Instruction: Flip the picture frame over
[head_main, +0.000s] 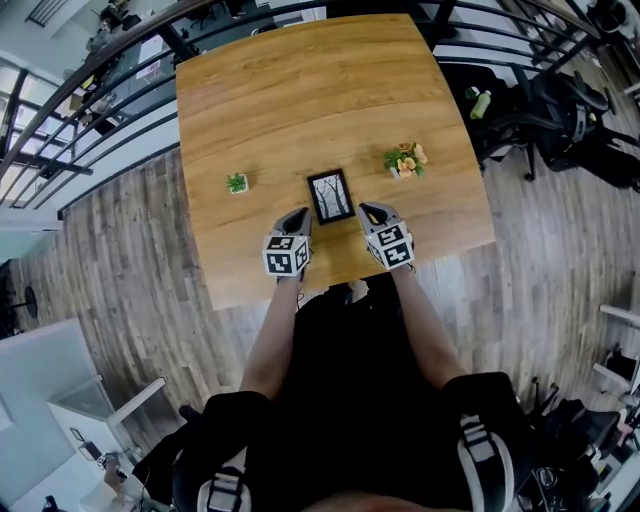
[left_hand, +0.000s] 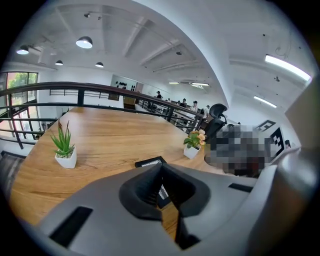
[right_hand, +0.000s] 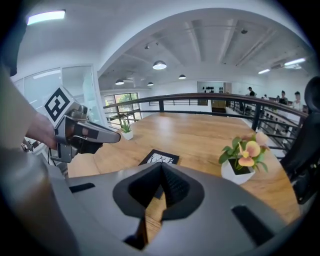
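Observation:
A small black picture frame (head_main: 330, 196) lies flat on the wooden table (head_main: 300, 90), with its tree picture facing up. My left gripper (head_main: 297, 214) hovers just off the frame's near left corner, and my right gripper (head_main: 368, 210) just off its near right corner. The jaws of both are closed together with nothing between them. The left gripper view shows the frame's (left_hand: 150, 162) dark edge just past the shut jaws. In the right gripper view the frame (right_hand: 161, 157) lies ahead of the shut jaws, and the left gripper (right_hand: 80, 132) hangs at the left above the table.
A small green plant in a white pot (head_main: 237, 183) stands left of the frame. A pot of orange flowers (head_main: 405, 160) stands to its right. A black railing (head_main: 110, 70) runs behind the table, and office chairs (head_main: 540, 110) stand at the right. The near table edge is right under my grippers.

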